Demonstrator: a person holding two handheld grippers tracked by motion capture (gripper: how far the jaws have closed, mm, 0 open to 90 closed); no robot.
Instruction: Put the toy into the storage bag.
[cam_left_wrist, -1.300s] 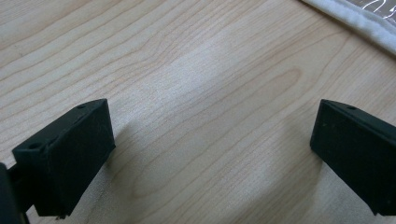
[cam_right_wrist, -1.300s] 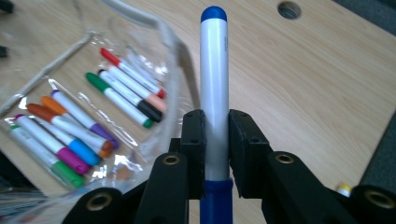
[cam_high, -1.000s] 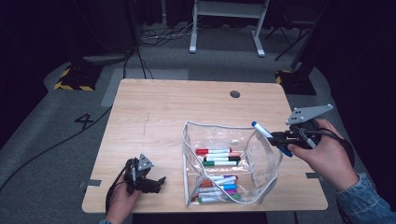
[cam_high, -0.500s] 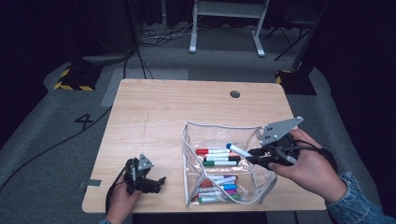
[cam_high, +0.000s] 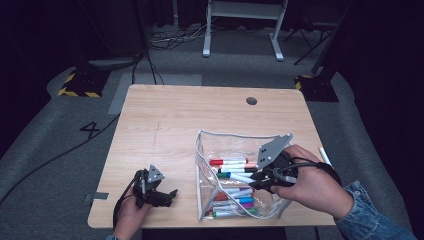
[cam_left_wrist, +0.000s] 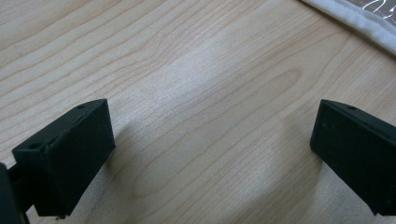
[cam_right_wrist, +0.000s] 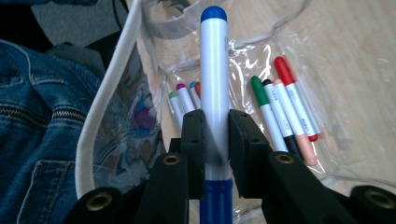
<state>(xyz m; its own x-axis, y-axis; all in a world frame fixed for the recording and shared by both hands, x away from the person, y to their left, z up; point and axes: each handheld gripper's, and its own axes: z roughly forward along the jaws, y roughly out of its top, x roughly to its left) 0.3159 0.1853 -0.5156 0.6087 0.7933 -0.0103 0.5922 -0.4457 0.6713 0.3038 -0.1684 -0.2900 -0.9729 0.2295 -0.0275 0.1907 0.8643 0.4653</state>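
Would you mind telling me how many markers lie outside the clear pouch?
2: one blue-capped marker clamped in the right gripper over the pouch, and one white marker on the table right of it. Others may be hidden.

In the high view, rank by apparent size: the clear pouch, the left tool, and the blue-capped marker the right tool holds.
1. Clear pouch, largest by far.
2. Left tool.
3. Blue-capped marker, thinnest; its length looks close to the left tool's, so that order is unsure.

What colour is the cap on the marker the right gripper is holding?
Blue. The cap tops a white marker, clearest in the right gripper view.
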